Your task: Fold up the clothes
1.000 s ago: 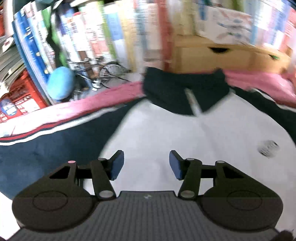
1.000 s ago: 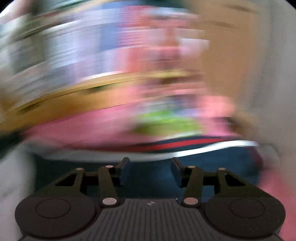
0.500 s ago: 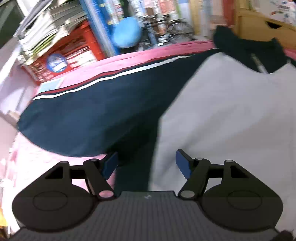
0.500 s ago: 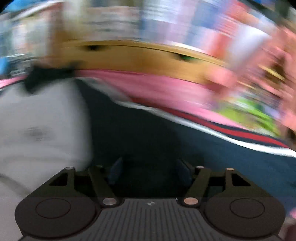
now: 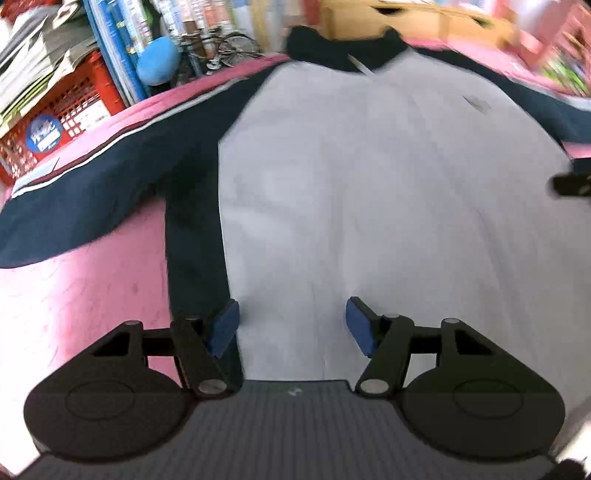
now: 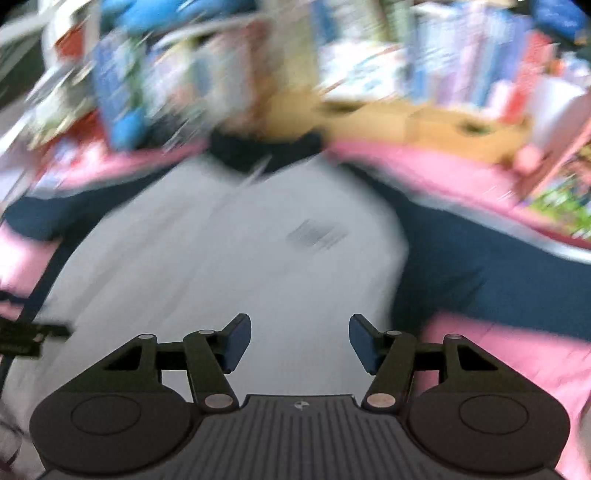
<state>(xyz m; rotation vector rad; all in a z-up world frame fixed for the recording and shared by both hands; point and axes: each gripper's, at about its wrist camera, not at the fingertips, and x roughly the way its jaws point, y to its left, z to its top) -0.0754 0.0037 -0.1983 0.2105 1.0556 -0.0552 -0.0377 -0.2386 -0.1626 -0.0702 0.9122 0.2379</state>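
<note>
A jacket (image 5: 369, 184) with a white body, navy sleeves and a navy collar (image 5: 340, 48) lies flat, front up, on a pink bedspread (image 5: 92, 295). My left gripper (image 5: 291, 325) hovers over the lower left of the white body, beside the navy side panel. Its jaws are closing and nothing is between them. The left sleeve (image 5: 92, 192) stretches out to the left. In the blurred right wrist view, my right gripper (image 6: 300, 341) hangs over the lower right of the jacket (image 6: 221, 258), close to the right sleeve (image 6: 498, 273). Its jaws are also closing on nothing.
Behind the bed stand a red crate (image 5: 66, 122) with papers on it, a blue round object (image 5: 157, 66), a row of books and a wooden box (image 5: 406, 22). The other gripper shows at each view's edge (image 5: 572, 181) (image 6: 22, 338). Pink bedspread (image 6: 517, 362) lies bare on both sides.
The left gripper has swung from the left sleeve back over the white body's lower left. The right gripper has swept left from the navy right sleeve onto the white body. Neither has taken hold of cloth.
</note>
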